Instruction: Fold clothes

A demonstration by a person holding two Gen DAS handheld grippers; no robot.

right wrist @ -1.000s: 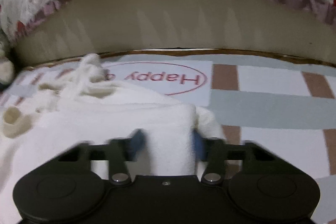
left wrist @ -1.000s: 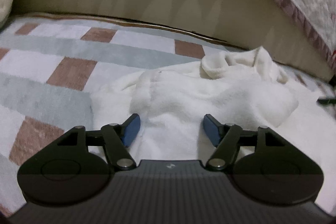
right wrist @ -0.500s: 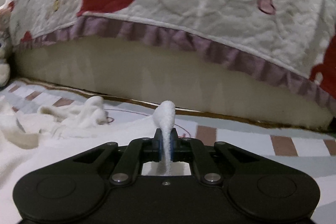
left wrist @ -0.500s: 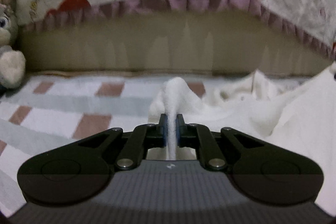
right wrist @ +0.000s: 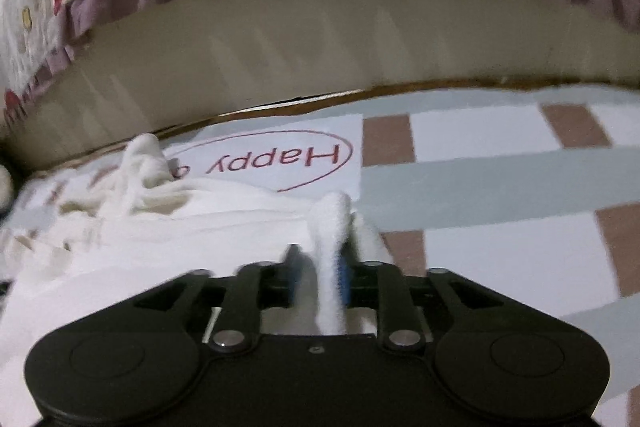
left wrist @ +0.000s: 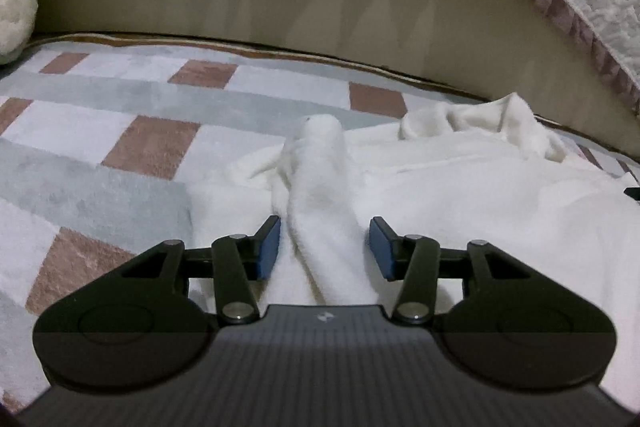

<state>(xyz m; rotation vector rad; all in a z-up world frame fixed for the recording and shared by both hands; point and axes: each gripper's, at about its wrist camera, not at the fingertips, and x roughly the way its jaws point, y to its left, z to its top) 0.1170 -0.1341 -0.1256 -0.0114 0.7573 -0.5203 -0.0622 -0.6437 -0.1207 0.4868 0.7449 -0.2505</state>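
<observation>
White fleece garment (left wrist: 460, 195) lies on the checked rug (left wrist: 120, 115) beside the quilted bed (right wrist: 320, 39). Left gripper (left wrist: 324, 247) fingers opening, pinched ridge between them, pads clear. Right gripper (right wrist: 320, 267) opening too, fold brushing one pad. Likely releasing a laid-down fold.

Two wrist fisheyes, low and close over the rug (left wrist: 100, 163), angled down toward the bed (right wrist: 320, 39) — sharing the white garment (left wrist: 460, 195)
</observation>
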